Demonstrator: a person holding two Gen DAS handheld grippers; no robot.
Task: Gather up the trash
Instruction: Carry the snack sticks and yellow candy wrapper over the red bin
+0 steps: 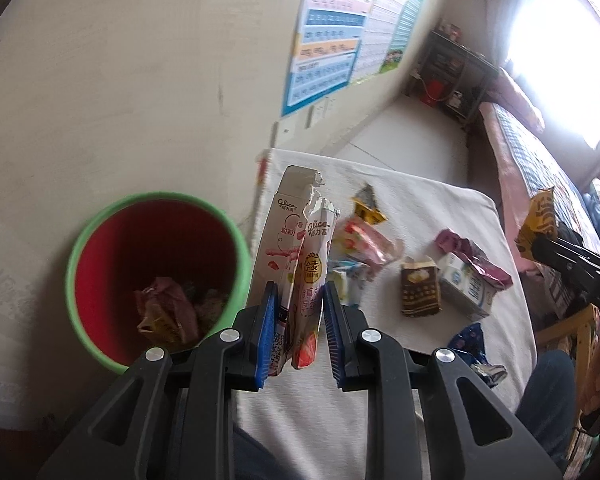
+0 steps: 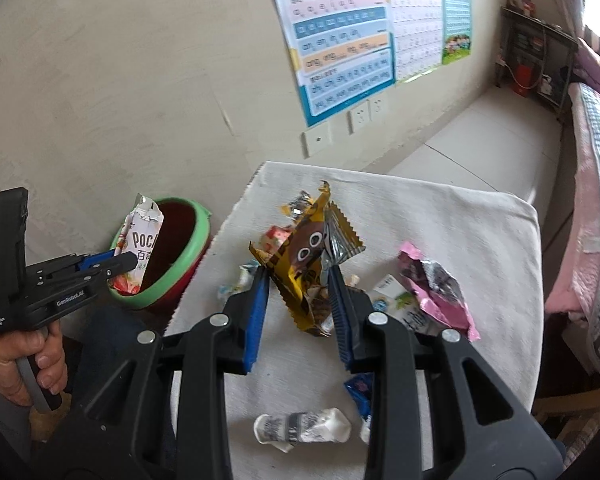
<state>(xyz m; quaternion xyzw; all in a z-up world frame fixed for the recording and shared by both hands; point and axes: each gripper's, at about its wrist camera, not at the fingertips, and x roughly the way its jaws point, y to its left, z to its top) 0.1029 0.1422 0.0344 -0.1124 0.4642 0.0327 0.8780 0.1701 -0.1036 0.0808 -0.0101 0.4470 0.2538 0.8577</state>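
1. left gripper (image 1: 300, 312): blue-padded black tongs clenched on a torn white-and-pink glico pocky snack box (image 1: 288, 248), held upright just beside and above the bin.
2. green-rimmed red round plastic bin (image 1: 156, 276): stands on the floor against the table's left edge, crumpled wrappers inside.
3. right gripper (image 2: 300, 312): tongs clenched on a yellow-and-brown crinkled foil snack wrapper (image 2: 304, 256), lifted over the table.
4. white cloth-covered table (image 2: 440, 216): carries a pink crumpled wrapper (image 2: 436, 288), a small white milk carton (image 1: 466, 288), and a brown snack packet (image 1: 419, 288).

Right gripper (image 2: 298, 306) jaws pinch yellow wrapper (image 2: 300, 268) — above cloth (image 2: 440, 224).
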